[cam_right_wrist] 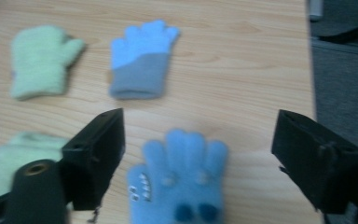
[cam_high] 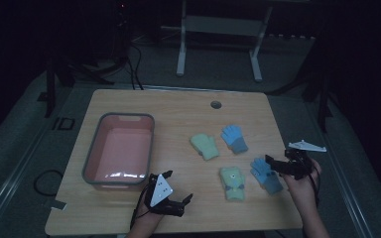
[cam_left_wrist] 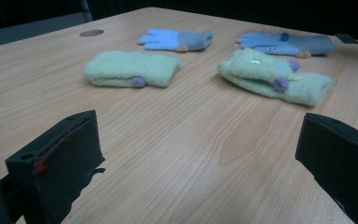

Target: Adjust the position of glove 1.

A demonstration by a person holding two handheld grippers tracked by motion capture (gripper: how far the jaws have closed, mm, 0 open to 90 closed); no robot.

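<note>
Lying flat near the right edge of the table, the blue glove with the little face (cam_right_wrist: 179,184) sits under the right gripper (cam_high: 276,166), whose jaws stand wide apart around nothing. It looks like the gloves are meant to go in the pink tub (cam_high: 92,163) on the left side of the table, and that tub has nothing in it yet, so almost all the work is left. Just beside it lies the green mitten with a face (cam_high: 232,183). Farther back are a plain green mitten (cam_high: 205,146) and a blue and grey glove (cam_high: 234,138). The left gripper (cam_high: 178,204) rests by the front edge, jaws apart too, gripping nothing. Nothing blocks the way to the tub.
</note>
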